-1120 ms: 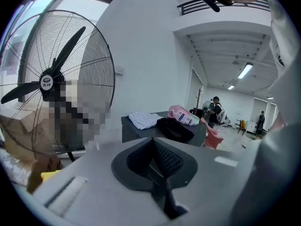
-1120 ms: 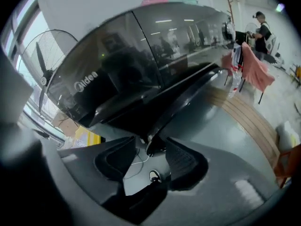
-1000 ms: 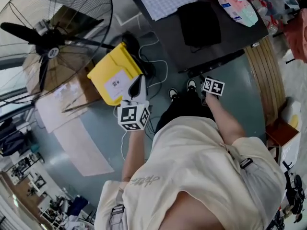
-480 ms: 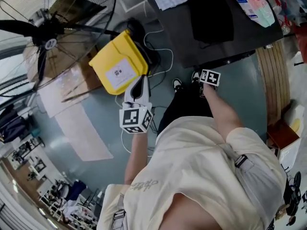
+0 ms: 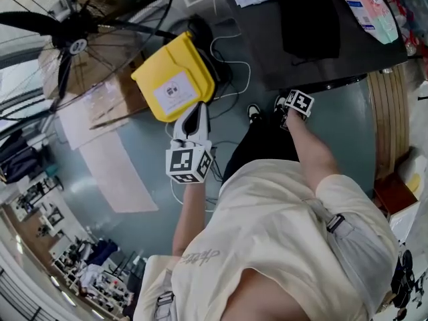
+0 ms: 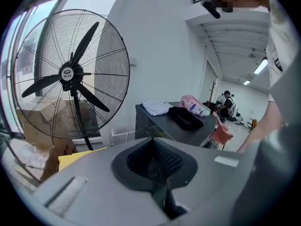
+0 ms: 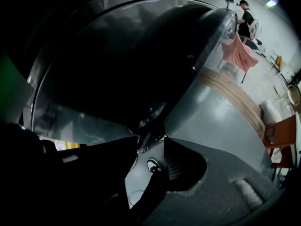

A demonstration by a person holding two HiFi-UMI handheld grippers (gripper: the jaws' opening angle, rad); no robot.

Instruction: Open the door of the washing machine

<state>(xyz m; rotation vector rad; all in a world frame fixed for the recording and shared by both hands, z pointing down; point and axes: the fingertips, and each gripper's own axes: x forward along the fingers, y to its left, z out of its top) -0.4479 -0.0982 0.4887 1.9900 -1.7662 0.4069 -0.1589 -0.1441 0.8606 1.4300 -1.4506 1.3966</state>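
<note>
My right gripper (image 7: pixel 150 140) sits lower now, at door (image 7: pixel 117 69) rim; jaws narrowing, nothing gripped | left gripper (image 6: pixel 153 147) clenched, empty | I seat jaws squarely, then pull.

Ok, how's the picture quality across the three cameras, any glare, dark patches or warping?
Head view: evenly lit and sharp, but the wide lens curves the scene towards its edges. Left gripper view: round fisheye frame with black corners, and bright daylight washes out behind the fan. Right gripper view: mostly dark. The washing machine door is a black dome with faint reflections, and the only light is at the right.
</note>
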